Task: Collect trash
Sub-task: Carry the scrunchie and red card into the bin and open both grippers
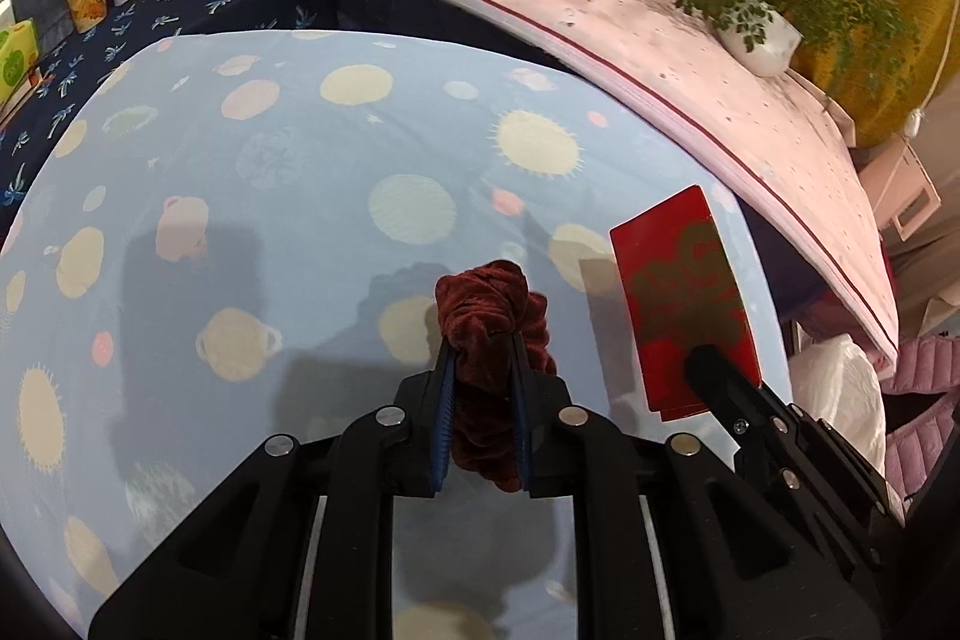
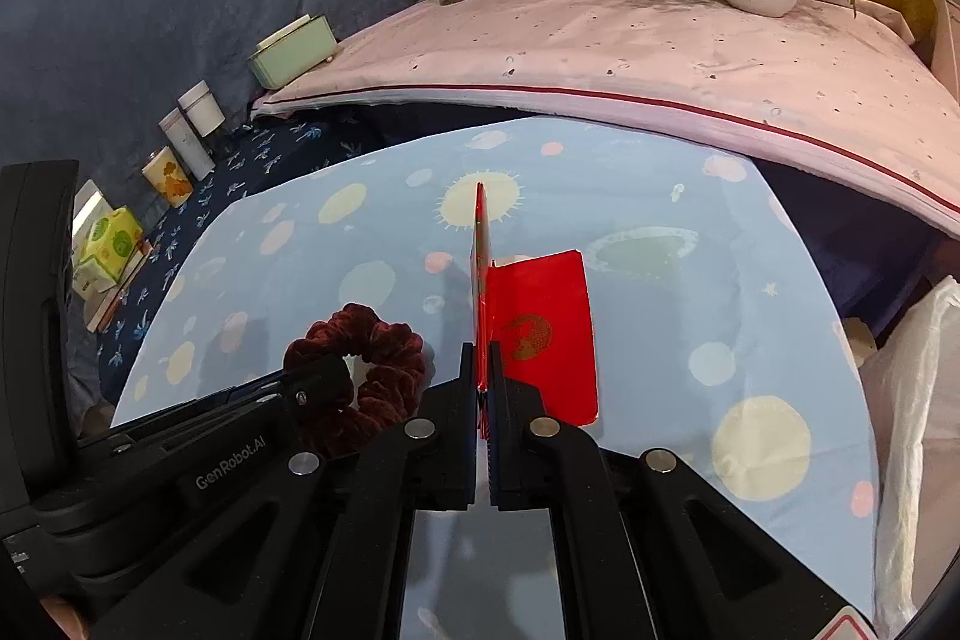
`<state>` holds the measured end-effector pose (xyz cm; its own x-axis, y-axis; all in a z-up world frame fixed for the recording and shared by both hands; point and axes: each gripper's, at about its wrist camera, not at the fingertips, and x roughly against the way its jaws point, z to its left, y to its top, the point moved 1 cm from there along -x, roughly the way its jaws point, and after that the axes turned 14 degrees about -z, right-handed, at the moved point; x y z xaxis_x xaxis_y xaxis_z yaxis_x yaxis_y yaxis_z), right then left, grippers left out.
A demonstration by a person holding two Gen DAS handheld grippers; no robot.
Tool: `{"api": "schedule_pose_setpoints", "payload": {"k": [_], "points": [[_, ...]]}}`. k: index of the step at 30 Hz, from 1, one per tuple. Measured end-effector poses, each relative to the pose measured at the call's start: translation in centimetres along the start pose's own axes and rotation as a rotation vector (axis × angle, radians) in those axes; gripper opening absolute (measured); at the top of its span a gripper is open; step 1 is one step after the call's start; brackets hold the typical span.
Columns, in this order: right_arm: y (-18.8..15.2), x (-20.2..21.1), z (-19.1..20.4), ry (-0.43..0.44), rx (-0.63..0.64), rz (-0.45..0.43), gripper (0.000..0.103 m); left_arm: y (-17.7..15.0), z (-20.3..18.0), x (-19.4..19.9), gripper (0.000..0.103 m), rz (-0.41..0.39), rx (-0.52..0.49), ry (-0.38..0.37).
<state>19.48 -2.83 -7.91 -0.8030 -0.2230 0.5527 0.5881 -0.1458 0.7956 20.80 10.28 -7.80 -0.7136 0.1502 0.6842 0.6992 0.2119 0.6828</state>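
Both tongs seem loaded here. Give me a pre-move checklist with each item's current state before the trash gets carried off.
1. Left tongs shut on the dark red scrunchie: ok.
2. Right tongs shut on the red envelope: ok.
3. Both items lifted clear of the blue patterned cloth: cannot tell.
4. Tongs apart from each other: ok.
5. White bag within reach at the right edge: cannot tell.
6. Bag mouth open: cannot tell.
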Motion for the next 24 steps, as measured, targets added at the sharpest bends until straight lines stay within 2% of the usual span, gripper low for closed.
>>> {"api": "schedule_pose_setpoints", "payload": {"k": [11,24], "points": [[-0.5,7.0,-3.4,-0.033,-0.041,-0.074,0.003,-2.2,-5.8,4.8,0.015,-0.039,-0.092,-0.062],[-0.8,13.1,-9.8,-0.122,-0.117,-0.154,0.003,-4.5,-14.0,7.2,0.016,-0.047,-0.211,-0.151]]}}
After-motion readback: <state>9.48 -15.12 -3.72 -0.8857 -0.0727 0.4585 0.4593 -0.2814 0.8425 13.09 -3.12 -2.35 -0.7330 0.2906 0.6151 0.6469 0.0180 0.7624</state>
